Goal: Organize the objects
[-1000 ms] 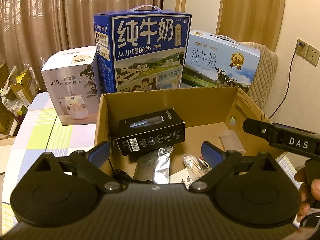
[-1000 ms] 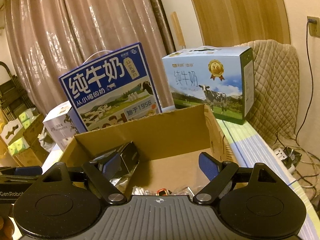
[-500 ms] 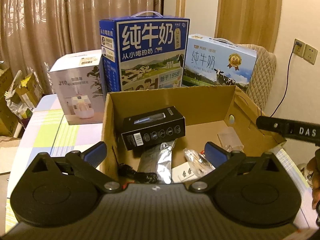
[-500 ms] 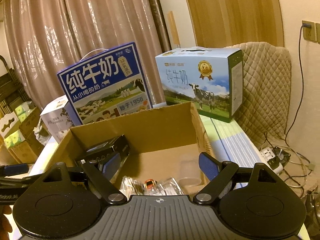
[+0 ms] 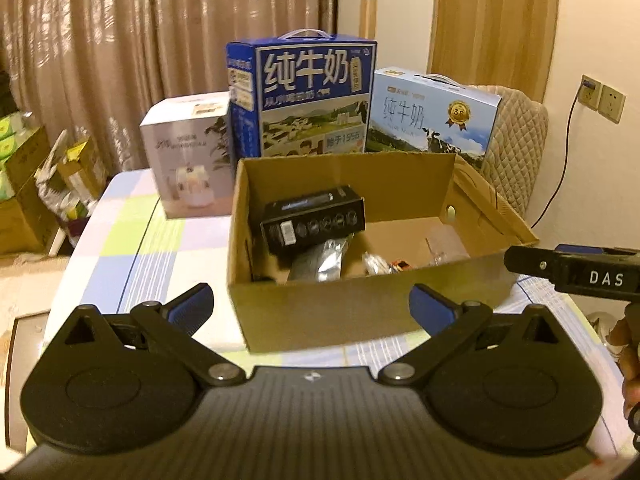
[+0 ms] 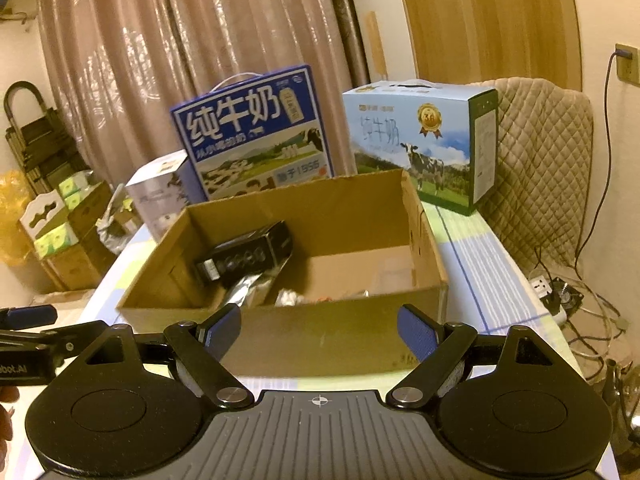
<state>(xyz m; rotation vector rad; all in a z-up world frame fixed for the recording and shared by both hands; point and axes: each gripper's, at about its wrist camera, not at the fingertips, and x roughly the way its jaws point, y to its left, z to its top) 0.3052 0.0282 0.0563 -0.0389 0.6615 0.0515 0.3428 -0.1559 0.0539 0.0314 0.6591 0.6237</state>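
Note:
An open cardboard box point(image 5: 320, 312) point(image 6: 320, 336) stands on the table. Inside it a black product box point(image 5: 314, 220) point(image 6: 246, 258) leans at the left, over a silver foil pouch point(image 5: 320, 262) point(image 6: 244, 290). Small clear packets point(image 5: 380, 266) and a clear plastic cup point(image 5: 444, 242) lie on the box floor. My left gripper point(image 5: 311, 306) is open and empty, in front of the box's near wall. My right gripper point(image 6: 319, 326) is open and empty, also before the near wall. The right gripper also shows at the right edge of the left wrist view point(image 5: 572, 270).
Behind the box stand a dark blue milk carton point(image 5: 308, 96) point(image 6: 256, 132), a light blue milk carton point(image 5: 432, 114) point(image 6: 420, 142) and a white humidifier box point(image 5: 188, 160) point(image 6: 160, 196). A quilted chair point(image 6: 536, 152) is at right. Cables and a power strip point(image 6: 544, 284) lie on the floor.
Both grippers have drawn back from above the box interior to in front of its near wall. Both stayed open and empty.

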